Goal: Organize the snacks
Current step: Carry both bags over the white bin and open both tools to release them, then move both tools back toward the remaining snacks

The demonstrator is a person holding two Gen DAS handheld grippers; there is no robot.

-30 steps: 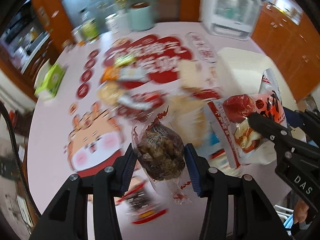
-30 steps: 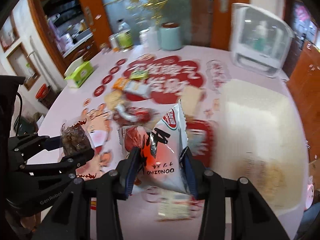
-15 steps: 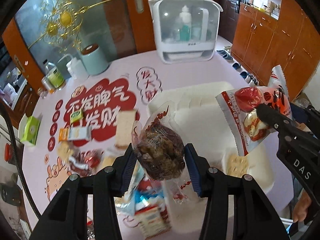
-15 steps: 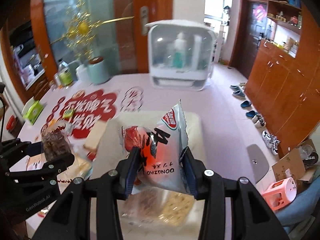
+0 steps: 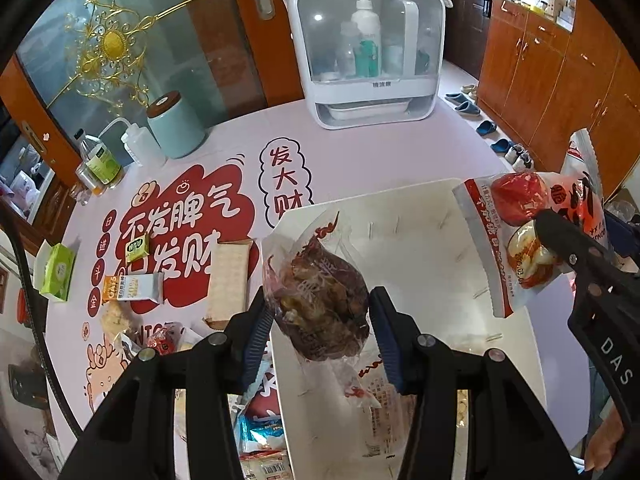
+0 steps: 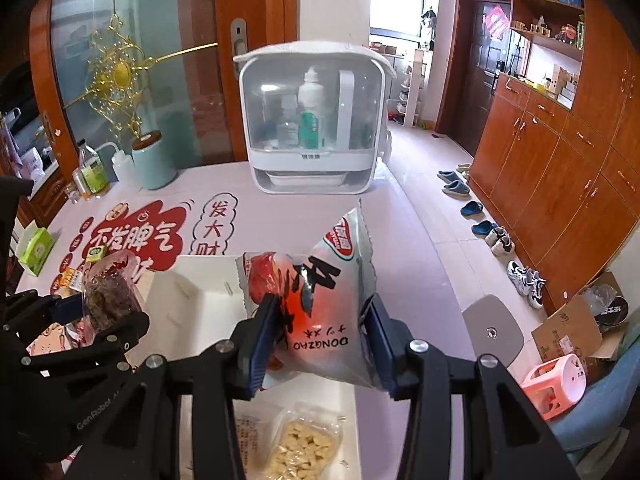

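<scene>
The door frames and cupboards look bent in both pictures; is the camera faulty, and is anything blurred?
No fault: both wrist views are fisheye, bowing edges and leaving black corners. Left wrist view is sharp on the dark snack bag and white tray. Right wrist view shows bright window light, with the red-and-white snack bag crisp.

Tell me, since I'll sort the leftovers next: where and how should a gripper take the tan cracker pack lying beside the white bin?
Grip the tan cracker pack across its narrow width at mid-length, coming from above. It lies flat and long on the table, long sides exposed, beside the white bin.

Two held snack bags (image 5: 320, 300) (image 6: 320, 304), perhaps eight loose packets (image 5: 228, 276).
</scene>
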